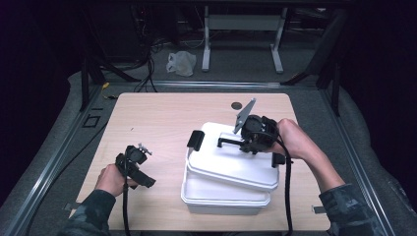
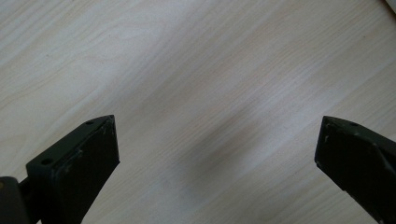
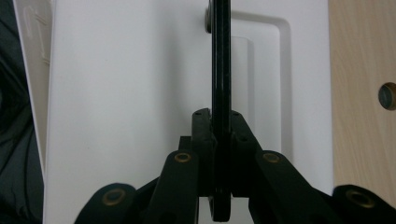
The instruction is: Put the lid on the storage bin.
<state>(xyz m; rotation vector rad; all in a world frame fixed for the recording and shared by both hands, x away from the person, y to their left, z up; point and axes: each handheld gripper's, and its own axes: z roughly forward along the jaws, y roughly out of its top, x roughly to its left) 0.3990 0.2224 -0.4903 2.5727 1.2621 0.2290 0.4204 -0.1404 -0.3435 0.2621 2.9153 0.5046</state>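
A white plastic box [image 1: 223,199] stands on the right half of the wooden table [image 1: 147,123]. Its white lid [image 1: 231,164] lies askew over it, shifted toward the far side, with a black latch [image 1: 195,140] at its left end. My right gripper [image 1: 244,142] is over the lid and is shut on the thin black handle [image 1: 227,142]. In the right gripper view the jaws [image 3: 219,119] clamp this handle [image 3: 220,60], with the lid [image 3: 126,93] below. My left gripper [image 1: 140,171] is held at the table's left, open [image 2: 217,123] over bare wood [image 2: 187,70].
A round dark hole [image 1: 236,105] sits in the table near its far edge, also seen as a hole [image 3: 387,95] in the right gripper view. A white bag [image 1: 181,63] and metal frame legs [image 1: 206,44] are on the floor beyond the table.
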